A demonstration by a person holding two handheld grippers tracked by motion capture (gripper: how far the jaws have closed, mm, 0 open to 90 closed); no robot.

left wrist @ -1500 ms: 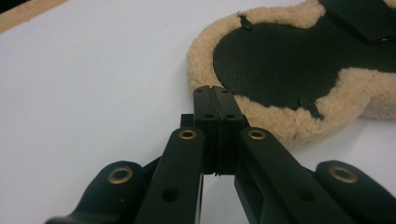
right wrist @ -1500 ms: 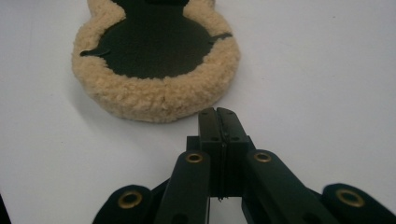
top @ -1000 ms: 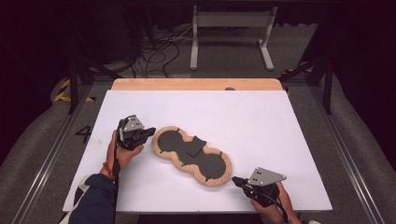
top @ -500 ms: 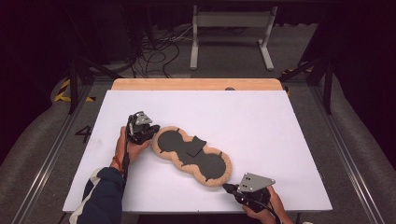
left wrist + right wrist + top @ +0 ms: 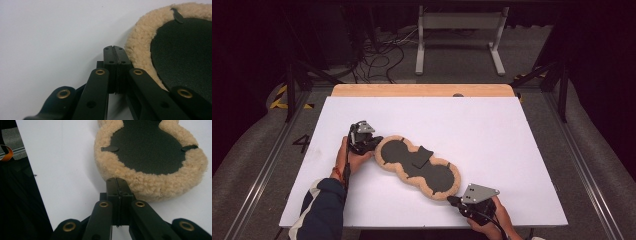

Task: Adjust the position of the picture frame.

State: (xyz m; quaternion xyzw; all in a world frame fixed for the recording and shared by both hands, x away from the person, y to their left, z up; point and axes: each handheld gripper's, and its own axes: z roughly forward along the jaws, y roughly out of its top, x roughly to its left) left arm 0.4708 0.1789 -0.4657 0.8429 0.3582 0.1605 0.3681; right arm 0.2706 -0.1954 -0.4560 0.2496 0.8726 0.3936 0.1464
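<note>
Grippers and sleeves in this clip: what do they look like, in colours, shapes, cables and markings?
Both are black. The left gripper and right gripper each end in two flat rectangular pads on linkage bars with brass-coloured rivets. The right one carries a grey three-cornered plate with small holes; a black cable trails from it. The left forearm wears a dark blue sleeve with a white patch.
</note>
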